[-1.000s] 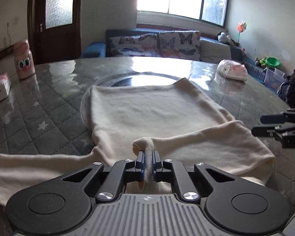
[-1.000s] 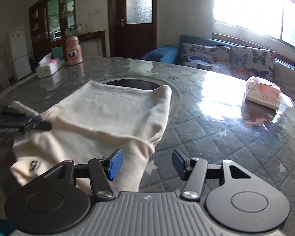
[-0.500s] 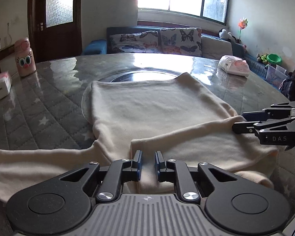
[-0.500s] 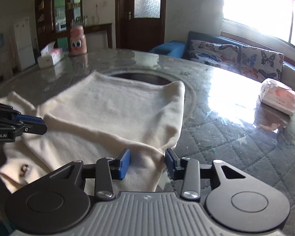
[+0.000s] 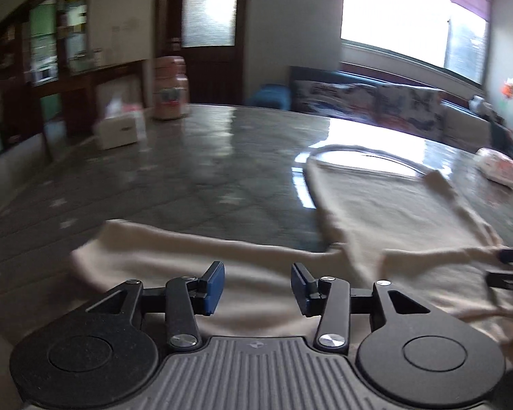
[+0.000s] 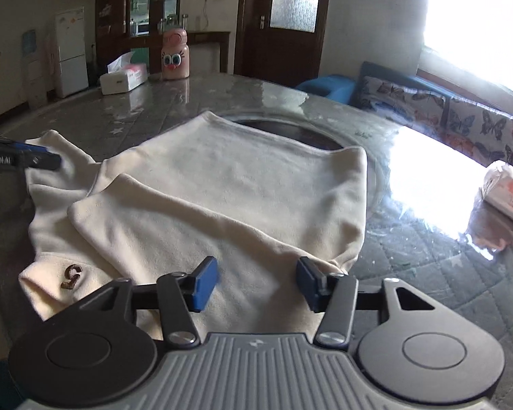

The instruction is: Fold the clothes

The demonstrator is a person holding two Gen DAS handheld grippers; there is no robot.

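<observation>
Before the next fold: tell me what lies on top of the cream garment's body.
One sleeve lies folded across the cream garment, cuff toward the other sleeve. Whatever lies beneath that sleeve is covered. Both grippers are open above the cloth.

- a big table [image 6: 427, 273] under a grey quilted cover with pale stars, glossy on top
- cream garment [image 6: 222, 188] spread flat at the near edge
- tissue box [image 6: 123, 80] and pink bottle [image 6: 175, 55] by the far edge
- pink-and-white packet [image 6: 507, 191] toward the right edge
</observation>
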